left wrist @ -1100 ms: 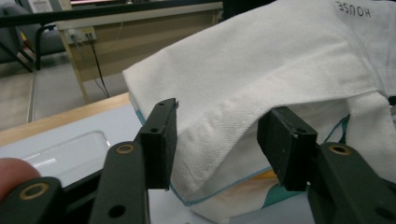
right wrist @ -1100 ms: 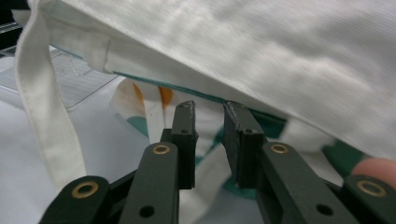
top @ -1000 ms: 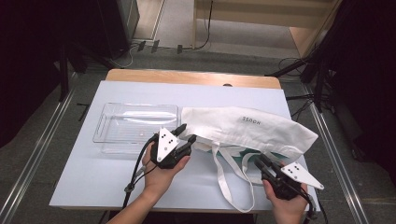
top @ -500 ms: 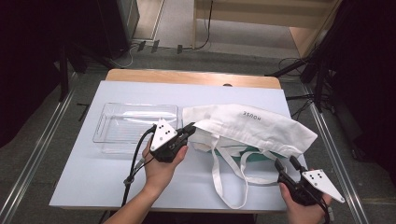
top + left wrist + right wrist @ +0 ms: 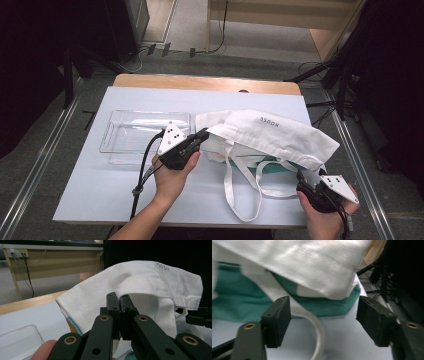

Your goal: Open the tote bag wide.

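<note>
High view: we record a white tote bag (image 5: 270, 132) lying on the pale table (image 5: 100, 195), with a clear plastic tray (image 5: 135, 135) just beside the left gripper, on its far left side.
Left gripper: the left gripper (image 5: 204, 134) sits at the bag's left edge, its tips touching the cloth at the mouth of the bag.
Left gripper, jaw state: in the left gripper view we see the jaws pressed together, and the hem of the white tote bag (image 5: 140, 287) passes between the tips, so we take it as clamped on the bag's edge.
Right gripper: the right gripper (image 5: 301, 176) is held near the table's front right corner, its tips pointing at the bag's lower right edge, close to it but apart.
Right gripper, jaw state: the jaws stand apart and have just been opening; in the right gripper view a white handle strap (image 5: 318, 332) runs between them and leaves both pads bare.
Bag contents: ahead of the right gripper we note a green cloth (image 5: 237, 305) under the white fabric.
Handle straps: the loops (image 5: 240, 192) lie on the table between the two grippers.
</note>
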